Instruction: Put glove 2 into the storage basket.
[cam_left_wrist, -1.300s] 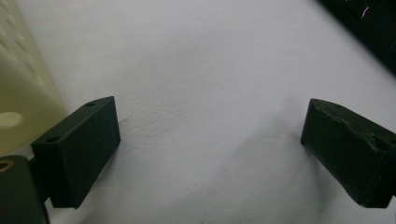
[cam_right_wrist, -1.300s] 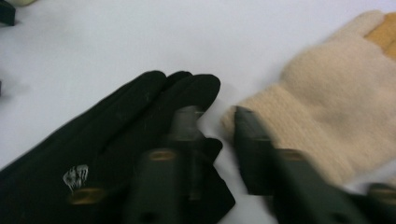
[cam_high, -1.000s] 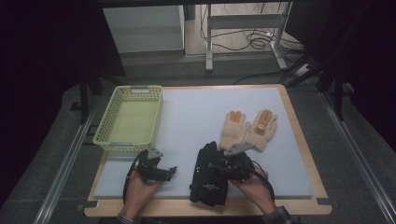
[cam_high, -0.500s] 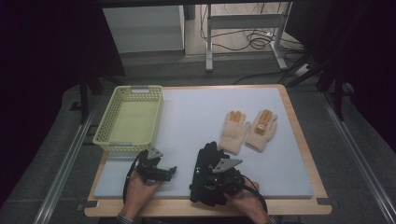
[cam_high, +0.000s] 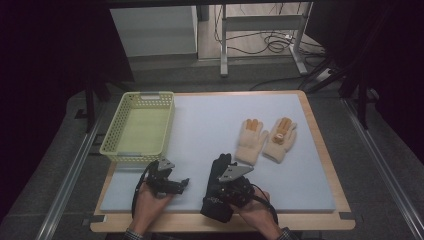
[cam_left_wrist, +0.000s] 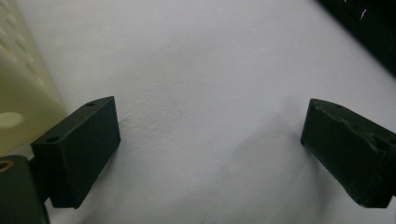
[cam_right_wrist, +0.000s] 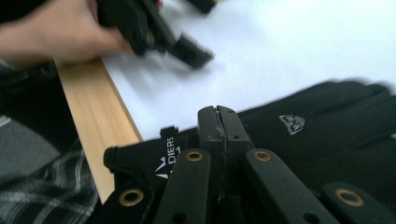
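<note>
A pair of black gloves (cam_high: 216, 199) lies at the near edge of the white mat, with a white logo showing on one black glove (cam_right_wrist: 327, 135). My right gripper (cam_high: 231, 186) hovers over them. In the right gripper view, my right gripper (cam_right_wrist: 218, 114) has its jaws pressed flat together above the cuff, and no fabric shows between them. My left gripper (cam_high: 172, 184) rests on the mat to the left. In its own view my left gripper (cam_left_wrist: 210, 149) is open over bare mat. Two cream gloves with orange fingers (cam_high: 264, 139) lie farther back on the right.
A pale yellow mesh basket (cam_high: 137, 127) stands at the back left of the mat, and its wall (cam_left_wrist: 18, 88) is close beside my left jaw. The wooden table edge (cam_right_wrist: 95, 116) runs along the near side. The other hand with its gripper (cam_right_wrist: 187, 49) is blurred ahead of my right gripper.
My right gripper has slid left and toward the near edge over the black gloves. The left gripper and all the gloves have stayed put.
</note>
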